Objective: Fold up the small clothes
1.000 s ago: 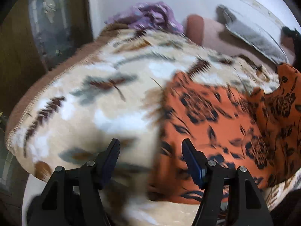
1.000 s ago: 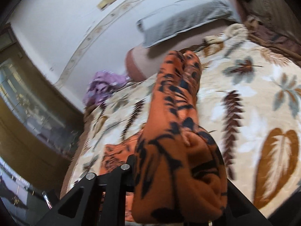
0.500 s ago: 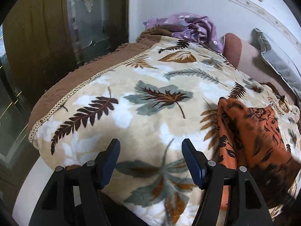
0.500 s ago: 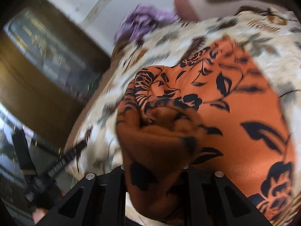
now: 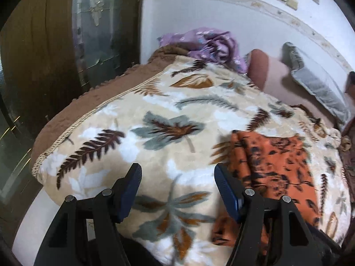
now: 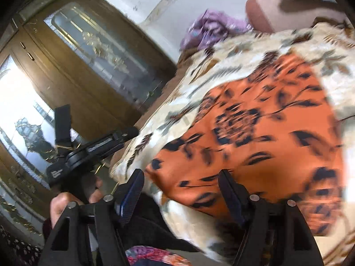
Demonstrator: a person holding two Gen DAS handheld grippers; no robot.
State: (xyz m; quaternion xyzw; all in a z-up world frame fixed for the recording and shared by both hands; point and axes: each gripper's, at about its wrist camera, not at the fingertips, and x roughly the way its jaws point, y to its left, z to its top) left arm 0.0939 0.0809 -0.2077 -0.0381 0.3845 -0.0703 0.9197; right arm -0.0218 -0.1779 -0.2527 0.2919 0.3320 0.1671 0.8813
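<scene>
An orange garment with black flowers [image 5: 275, 166] lies folded on the leaf-patterned blanket [image 5: 133, 133], to the right in the left wrist view. It fills the middle of the right wrist view [image 6: 255, 133]. My left gripper [image 5: 177, 190] is open and empty above the blanket, left of the garment. My right gripper [image 6: 180, 190] is open and empty just above the garment's near edge. The left gripper also shows from outside in the right wrist view [image 6: 88, 150], held in a hand at the bed's edge.
A purple cloth [image 5: 208, 46] lies bunched at the far end of the bed by the wall. A grey pillow [image 5: 317, 86] and a pink bolster [image 5: 264, 71] lie beyond. A wooden glass-door cabinet [image 6: 88, 55] stands close to the bed's left side.
My right gripper has opened and let go of the orange garment, which now lies flat on the blanket. My left gripper has pulled back to the left, still open.
</scene>
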